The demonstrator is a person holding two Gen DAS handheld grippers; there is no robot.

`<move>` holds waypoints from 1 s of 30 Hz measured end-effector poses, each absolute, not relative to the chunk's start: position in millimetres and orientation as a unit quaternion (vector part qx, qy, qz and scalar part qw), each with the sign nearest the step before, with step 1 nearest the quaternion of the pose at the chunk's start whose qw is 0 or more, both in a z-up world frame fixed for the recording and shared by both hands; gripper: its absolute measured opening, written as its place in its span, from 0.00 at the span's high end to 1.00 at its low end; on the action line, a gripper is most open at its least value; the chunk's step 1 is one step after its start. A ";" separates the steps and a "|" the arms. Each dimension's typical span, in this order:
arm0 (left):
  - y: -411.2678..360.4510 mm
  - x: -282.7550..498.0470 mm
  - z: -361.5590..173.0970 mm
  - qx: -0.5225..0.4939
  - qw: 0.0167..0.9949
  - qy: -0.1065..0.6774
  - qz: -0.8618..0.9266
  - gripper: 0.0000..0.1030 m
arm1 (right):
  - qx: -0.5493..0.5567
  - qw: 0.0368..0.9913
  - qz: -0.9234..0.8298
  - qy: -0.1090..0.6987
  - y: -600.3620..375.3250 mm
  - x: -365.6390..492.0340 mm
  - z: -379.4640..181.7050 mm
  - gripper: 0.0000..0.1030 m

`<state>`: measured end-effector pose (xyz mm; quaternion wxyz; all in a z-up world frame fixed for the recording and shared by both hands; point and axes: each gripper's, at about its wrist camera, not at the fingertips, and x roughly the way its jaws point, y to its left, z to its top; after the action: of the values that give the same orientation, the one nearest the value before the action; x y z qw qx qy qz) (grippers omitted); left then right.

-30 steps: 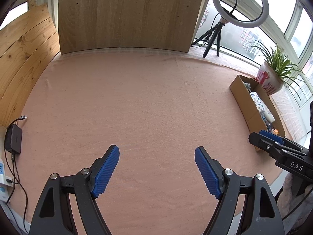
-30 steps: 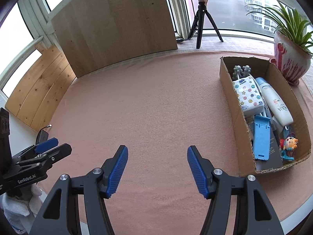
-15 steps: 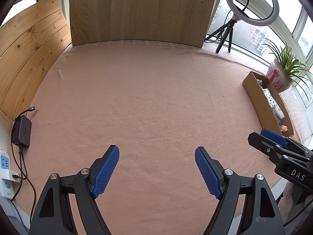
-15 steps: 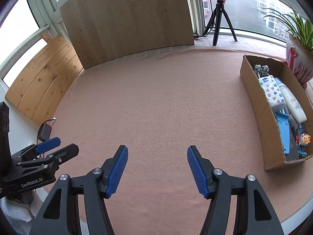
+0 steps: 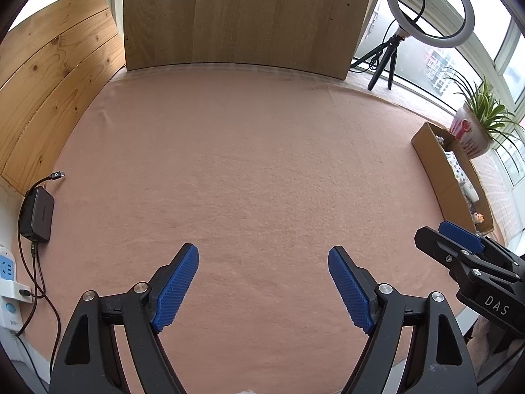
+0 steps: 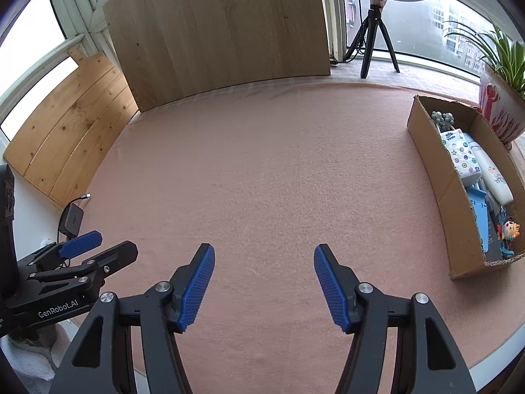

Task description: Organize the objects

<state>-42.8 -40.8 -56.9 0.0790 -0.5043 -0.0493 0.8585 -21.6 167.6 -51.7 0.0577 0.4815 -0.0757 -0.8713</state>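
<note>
Hovering apart and empty over the mat (image 6: 262, 170), both grippers, left (image 5: 263, 287) and right (image 6: 264, 287), face a light, crushable box (image 6: 436, 177), best gripped by its wall.

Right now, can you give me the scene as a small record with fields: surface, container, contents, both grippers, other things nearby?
surface: pink felt mat covering the table
container: cardboard box on the mat's right side
contents: white bottle, patterned tissue pack, blue plastic stand, small cartoon figure, grey knobbly item
left gripper: open, nothing between the pads
right gripper: open, nothing between the pads
nearby: potted plant behind the box, ring light on tripod, black charger, white power strip
</note>
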 end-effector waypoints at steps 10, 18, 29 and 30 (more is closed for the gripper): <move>-40.3 -42.1 -57.2 -0.504 0.076 -0.049 0.859 0.18 | 0.480 0.054 -0.872 -0.074 166.8 -20.6 -49.7 0.42; -41.0 -44.9 -60.4 -0.509 0.074 -0.044 0.857 0.18 | 0.481 0.052 -0.872 -0.070 168.4 -20.9 -51.1 0.42; -38.5 -44.5 -60.9 -0.510 0.070 -0.043 0.856 0.18 | 0.483 0.053 -0.871 -0.072 168.7 -20.6 -52.4 0.42; -38.4 -44.7 -61.1 -0.510 0.069 -0.043 0.856 0.18 | 0.483 0.054 -0.871 -0.073 168.8 -20.6 -52.4 0.42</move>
<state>-44.7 -38.4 -61.1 0.0693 -0.5102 -0.0432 0.8562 -20.6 168.8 -52.4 0.0536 0.4833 -0.0733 -0.8707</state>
